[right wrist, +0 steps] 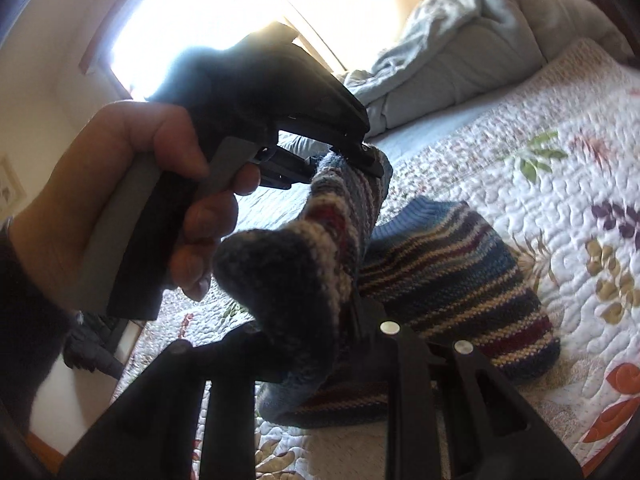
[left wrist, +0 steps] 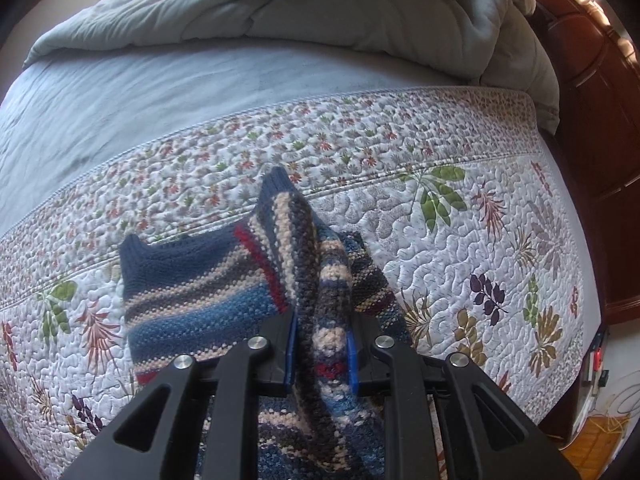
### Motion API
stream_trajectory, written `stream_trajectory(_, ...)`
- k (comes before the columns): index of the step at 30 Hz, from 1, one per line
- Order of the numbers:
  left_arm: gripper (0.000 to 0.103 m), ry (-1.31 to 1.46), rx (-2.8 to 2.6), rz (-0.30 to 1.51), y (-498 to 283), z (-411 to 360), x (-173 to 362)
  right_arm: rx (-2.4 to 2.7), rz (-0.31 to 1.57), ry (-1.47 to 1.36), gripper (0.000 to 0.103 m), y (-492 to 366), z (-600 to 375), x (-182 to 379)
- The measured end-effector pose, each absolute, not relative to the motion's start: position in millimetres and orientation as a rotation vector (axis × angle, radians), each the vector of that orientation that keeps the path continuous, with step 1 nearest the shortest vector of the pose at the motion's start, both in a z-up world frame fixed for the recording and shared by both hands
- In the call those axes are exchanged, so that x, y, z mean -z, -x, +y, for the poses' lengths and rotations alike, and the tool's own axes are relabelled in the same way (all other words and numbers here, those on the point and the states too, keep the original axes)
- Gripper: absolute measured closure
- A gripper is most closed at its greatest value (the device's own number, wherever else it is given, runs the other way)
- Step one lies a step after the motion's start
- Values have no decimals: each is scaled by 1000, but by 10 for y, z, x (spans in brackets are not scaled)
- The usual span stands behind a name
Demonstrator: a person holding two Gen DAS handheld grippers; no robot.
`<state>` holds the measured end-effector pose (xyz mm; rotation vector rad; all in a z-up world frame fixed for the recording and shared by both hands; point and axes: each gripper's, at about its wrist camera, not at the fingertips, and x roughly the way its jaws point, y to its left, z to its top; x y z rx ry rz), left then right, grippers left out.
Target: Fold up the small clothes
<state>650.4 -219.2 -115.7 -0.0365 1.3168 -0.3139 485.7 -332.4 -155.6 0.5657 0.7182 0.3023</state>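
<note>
Both grippers pinching the striped knit, mid-fold over the quilt

The left gripper (left wrist: 322, 344) and right gripper (right wrist: 344, 320) are each clamped narrow on a bunched edge of the small striped sweater (left wrist: 208, 292), which is partly lifted and partly lying on the floral quilt (left wrist: 460, 248) toward its near edge. I'd keep both corners level and lay them down together so the fold lands square. The right gripper's fingertips are buried in wool and blurred, and the hem's cut off.

One striped knitted sweater (left wrist: 208, 300) is lying at the centre of the frame, and one floral quilt (left wrist: 460, 240) is lying beneath it. One grey duvet (left wrist: 360, 12) is sitting along the top, and two grippers (left wrist: 322, 354) (right wrist: 348, 316) are showing.
</note>
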Motion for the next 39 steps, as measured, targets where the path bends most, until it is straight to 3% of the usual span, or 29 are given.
stream_trajectory(19, 83, -15, 305, 1388, -6622, -2790, 1897, -280, 820, -784, 82, -4857, -4005, 2266)
stream_trajectory(21, 77, -4, 311, 1381, -6635, -2791, 1895, -286, 828, -801, 82, -4846, -4029, 2303)
stream_trajectory(23, 59, 32, 340, 1366, -6637, -2787, 1848, -297, 841, -820, 82, -4844, -4054, 2354)
stream_trajectory(25, 48, 62, 362, 1326, -6628, -2755, 1710, -305, 857, -843, 80, -4830, -4092, 2410)
stream_trajectory(30, 43, 87, 392, 1193, -6501, -2482, 1238, -316, 904, -938, 54, -4771, -4326, 2596)
stream_trajectory(32, 35, 81, 439, 1131, -6245, -2318, 1072, -338, 910, -962, 52, -4740, -4453, 2608)
stream_trajectory(39, 34, 86, 529, 1073, -5298, -1688, 1203, -374, 853, -936, 47, -4745, -4805, 2295)
